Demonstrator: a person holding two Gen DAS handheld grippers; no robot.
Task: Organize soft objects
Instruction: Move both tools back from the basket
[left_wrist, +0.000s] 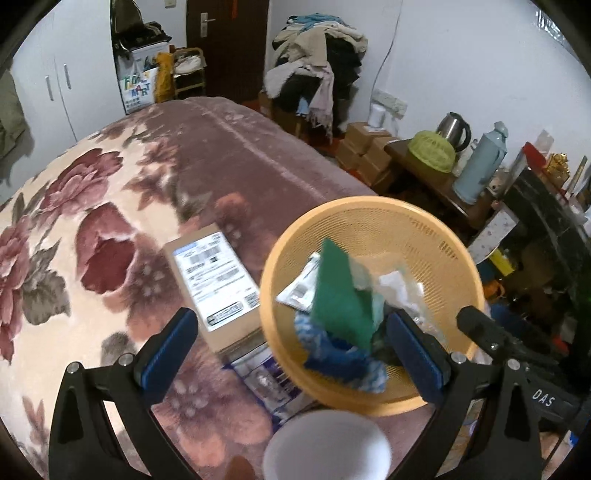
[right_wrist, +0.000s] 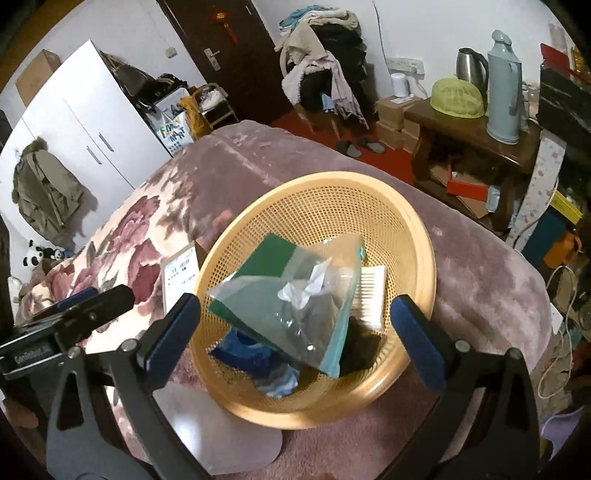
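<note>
An orange mesh basket (left_wrist: 436, 236) (right_wrist: 417, 236) sits on the floral bed blanket. It holds a green scouring pad (left_wrist: 340, 291) (right_wrist: 266, 254), a blue and white cloth (left_wrist: 332, 354) (right_wrist: 273, 376), a clear plastic bag with white paper (right_wrist: 310, 306) (left_wrist: 399, 284), a dark item (right_wrist: 360, 347) and a white brush (right_wrist: 371, 291). My left gripper (left_wrist: 291, 350) is open and empty, over the basket's left rim. My right gripper (right_wrist: 295, 332) is open and empty, straddling the basket's near side.
A cardboard box with a shipping label (left_wrist: 218, 280) (right_wrist: 181, 273) lies left of the basket, on a printed packet (left_wrist: 266, 376). A white bowl-like object (left_wrist: 327, 446) (right_wrist: 218, 435) sits near the front. A side table with a kettle and a flask (left_wrist: 480, 162) stands right of the bed.
</note>
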